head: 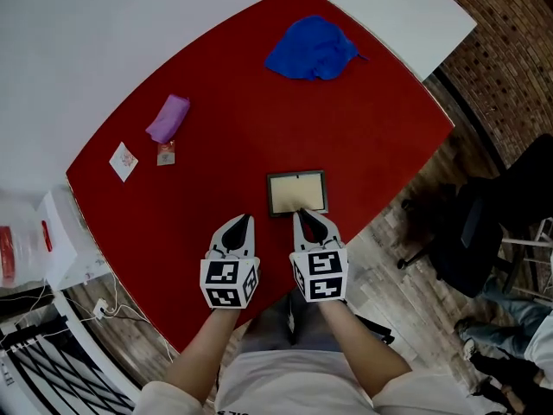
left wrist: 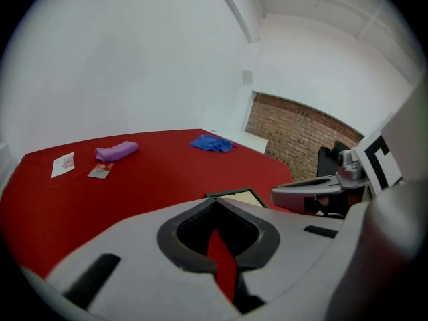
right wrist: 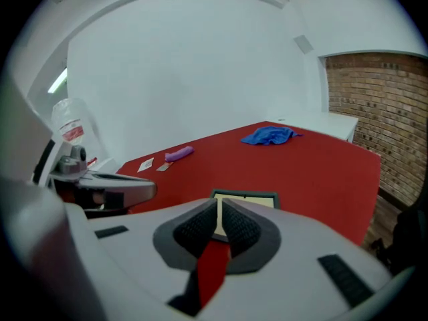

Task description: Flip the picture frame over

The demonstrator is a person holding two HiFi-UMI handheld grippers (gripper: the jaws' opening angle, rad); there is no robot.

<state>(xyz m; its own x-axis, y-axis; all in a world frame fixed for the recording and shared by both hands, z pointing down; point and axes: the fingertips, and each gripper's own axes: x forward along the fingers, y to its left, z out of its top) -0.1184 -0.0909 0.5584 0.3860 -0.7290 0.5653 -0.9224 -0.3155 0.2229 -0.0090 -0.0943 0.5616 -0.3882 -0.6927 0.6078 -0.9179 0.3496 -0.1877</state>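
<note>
My two grippers are nearest, side by side at the 6 o'clock edge of the red table. The left gripper has its fingers pressed together on nothing, over bare tabletop. The right gripper is likewise closed and empty. Its tips are at the near edge of the picture frame, which lies flat at 12 o'clock from them; I cannot tell if they touch it. The frame shows a pale panel inside a dark border. I judge the flip not yet begun, since no edge is lifted or gripped. Lifting, turning and laying down all remain. A blue cloth lies far off at 12 o'clock.
</note>
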